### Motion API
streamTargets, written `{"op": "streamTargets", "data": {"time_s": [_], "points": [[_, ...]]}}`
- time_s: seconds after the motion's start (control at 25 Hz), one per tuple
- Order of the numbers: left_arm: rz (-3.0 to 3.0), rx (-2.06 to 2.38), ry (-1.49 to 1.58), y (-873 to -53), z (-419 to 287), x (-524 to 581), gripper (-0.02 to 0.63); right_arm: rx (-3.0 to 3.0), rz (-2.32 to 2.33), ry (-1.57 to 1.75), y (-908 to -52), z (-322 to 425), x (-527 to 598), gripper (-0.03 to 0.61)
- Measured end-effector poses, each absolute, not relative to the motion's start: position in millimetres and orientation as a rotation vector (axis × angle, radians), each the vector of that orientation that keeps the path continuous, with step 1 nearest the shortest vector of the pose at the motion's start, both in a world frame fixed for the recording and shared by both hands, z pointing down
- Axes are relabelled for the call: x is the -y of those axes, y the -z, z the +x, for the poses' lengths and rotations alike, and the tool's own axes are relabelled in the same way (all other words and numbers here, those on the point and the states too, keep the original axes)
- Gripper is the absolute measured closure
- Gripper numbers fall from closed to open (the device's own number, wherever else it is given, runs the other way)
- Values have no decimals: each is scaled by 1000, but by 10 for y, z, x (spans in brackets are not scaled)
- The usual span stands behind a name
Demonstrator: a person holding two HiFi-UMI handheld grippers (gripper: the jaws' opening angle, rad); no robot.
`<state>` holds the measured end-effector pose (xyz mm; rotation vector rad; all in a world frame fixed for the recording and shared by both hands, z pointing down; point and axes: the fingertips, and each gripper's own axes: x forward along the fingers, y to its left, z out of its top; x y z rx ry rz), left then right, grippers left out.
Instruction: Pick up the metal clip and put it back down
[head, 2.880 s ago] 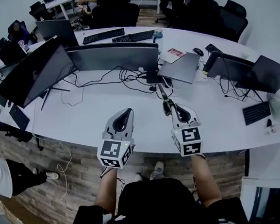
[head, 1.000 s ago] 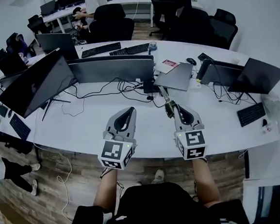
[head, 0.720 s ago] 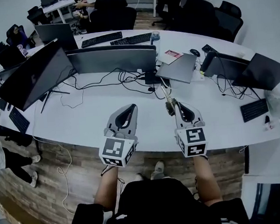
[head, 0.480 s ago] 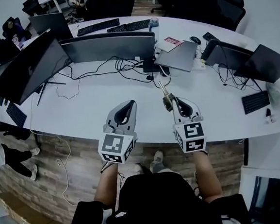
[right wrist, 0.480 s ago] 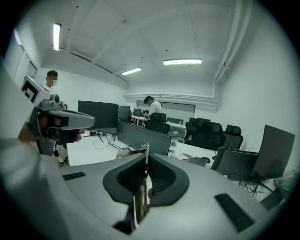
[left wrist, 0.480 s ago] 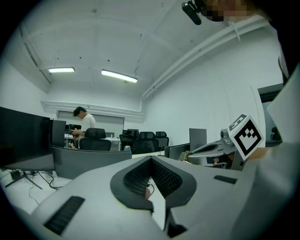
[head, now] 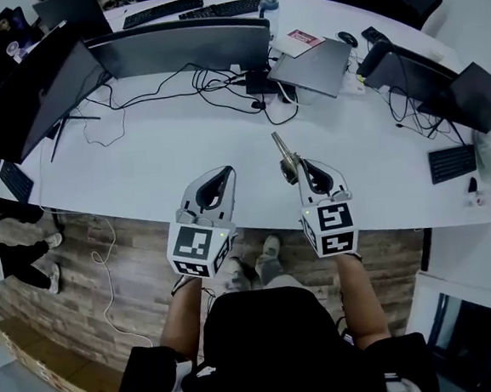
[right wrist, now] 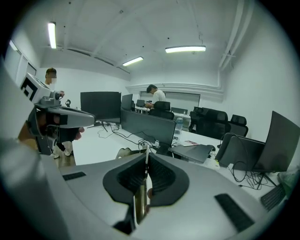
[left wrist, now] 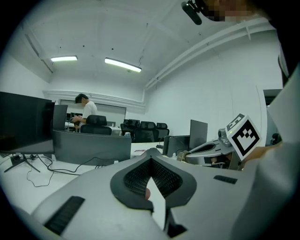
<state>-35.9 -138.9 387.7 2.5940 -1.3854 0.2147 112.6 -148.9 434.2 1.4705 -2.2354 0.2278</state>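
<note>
The metal clip [head: 282, 155], a thin brass-coloured strip, sticks forward out of my right gripper [head: 298, 169], which is shut on it above the front edge of the white desk [head: 174, 163]. In the right gripper view the clip [right wrist: 140, 197] stands on edge between the black pads [right wrist: 161, 176] of that gripper [right wrist: 146, 160]. My left gripper [head: 218, 175] hovers beside it on the left, also over the desk's front edge. In the left gripper view its tips [left wrist: 151, 162] meet with nothing between them.
Several dark monitors [head: 181, 47] stand along the back of the desk, with black cables [head: 219, 86] trailing in front. A closed laptop [head: 312, 57] lies at the right, with keyboards [head: 452, 162] further out. Office chairs and a person [right wrist: 154, 96] are at a far desk.
Both grippers have sunk toward the desk's front edge, the right one still holding the clip. The head view has tipped down, showing more floor and less of the far room.
</note>
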Motion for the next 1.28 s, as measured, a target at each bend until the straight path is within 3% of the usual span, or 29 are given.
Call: {"op": "streamTargets", "data": {"time_s": [1.28], "points": [[2286, 1314, -416, -5408, -504, 1334, 604, 2100, 1072, -334, -6065, 925, 1612, 554]]}}
